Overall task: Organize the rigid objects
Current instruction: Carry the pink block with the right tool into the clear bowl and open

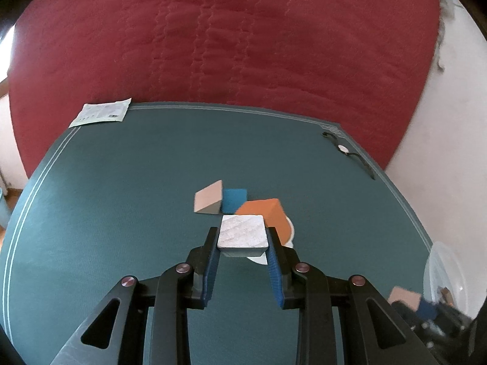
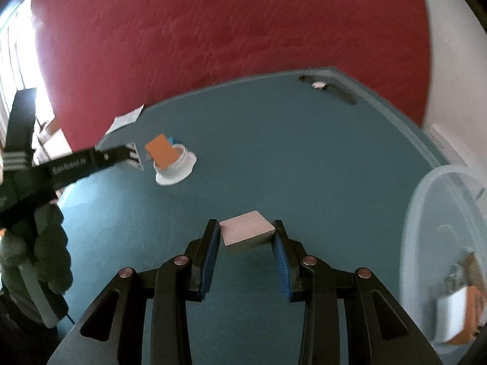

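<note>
We hold a block in each gripper: the left gripper [image 1: 242, 237] clenches a white block [image 1: 242, 231] just above the white cup [image 2: 175, 167], while the right gripper [image 2: 246, 234] clamps a pale block [image 2: 247, 230] well apart from it, near the clear tub [image 2: 426, 200], likely its destination.

We note a pale wooden block [image 1: 242, 231] lifted above the white cup [image 1: 289, 233]; an orange block [image 1: 264, 211] leans inside that cup, blue [image 1: 233, 199] and tan [image 1: 208, 201] blocks just behind.

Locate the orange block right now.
In the left wrist view the orange block sits mid-table, tilted in a small white dish, just right of the blue block and behind the grey block held in the left gripper.
</note>
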{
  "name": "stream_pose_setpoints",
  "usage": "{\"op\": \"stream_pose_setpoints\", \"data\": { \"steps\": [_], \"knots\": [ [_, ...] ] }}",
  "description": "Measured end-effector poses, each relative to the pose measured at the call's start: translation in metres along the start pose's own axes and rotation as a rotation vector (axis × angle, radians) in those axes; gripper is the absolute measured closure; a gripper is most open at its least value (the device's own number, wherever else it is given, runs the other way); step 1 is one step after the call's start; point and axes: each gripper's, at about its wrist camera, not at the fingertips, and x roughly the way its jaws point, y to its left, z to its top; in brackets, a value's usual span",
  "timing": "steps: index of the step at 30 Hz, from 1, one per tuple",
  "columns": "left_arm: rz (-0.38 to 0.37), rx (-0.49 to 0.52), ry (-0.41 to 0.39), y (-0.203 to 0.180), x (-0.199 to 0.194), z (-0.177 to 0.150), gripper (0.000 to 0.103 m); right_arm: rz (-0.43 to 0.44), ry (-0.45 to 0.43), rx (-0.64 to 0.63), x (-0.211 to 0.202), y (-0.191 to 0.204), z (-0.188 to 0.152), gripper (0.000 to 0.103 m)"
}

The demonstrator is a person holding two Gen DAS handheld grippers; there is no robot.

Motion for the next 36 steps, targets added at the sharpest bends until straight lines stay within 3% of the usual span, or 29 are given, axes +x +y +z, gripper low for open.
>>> {"op": "stream_pose_setpoints", "data": {
  "steps": [14, 24, 27, 30, 36],
  "knots": [
    [-0.042, 0.072, -0.002, -0.028, -0.008, -0.011, 0.072, -0.163, -0.139, 0.133, -0.077, -0.063, 0.004, 0.067],
    [-0.057, 0.101, -0.003, -0.04, -0.012, -0.016, 0.072, -0.294, -0.184, 0.249, -0.112, -0.114, -0.005, 0.067],
    [-0.06, 0.114, -0.002, -0.045, -0.013, -0.018, 0.072, -0.312, -0.194, 0.287, -0.117, -0.126, -0.008, 0.067],
    [-0.064, 0.125, -0.003, -0.048, -0.014, -0.02, 0.072, -0.323, -0.202, 0.319, -0.122, -0.135, -0.011, 0.057],
    [-0.077, 0.15, -0.002, -0.057, -0.016, -0.023, 0.072, -0.334, -0.227, 0.333, -0.131, -0.14, -0.013, 0.056]
  ]
}}
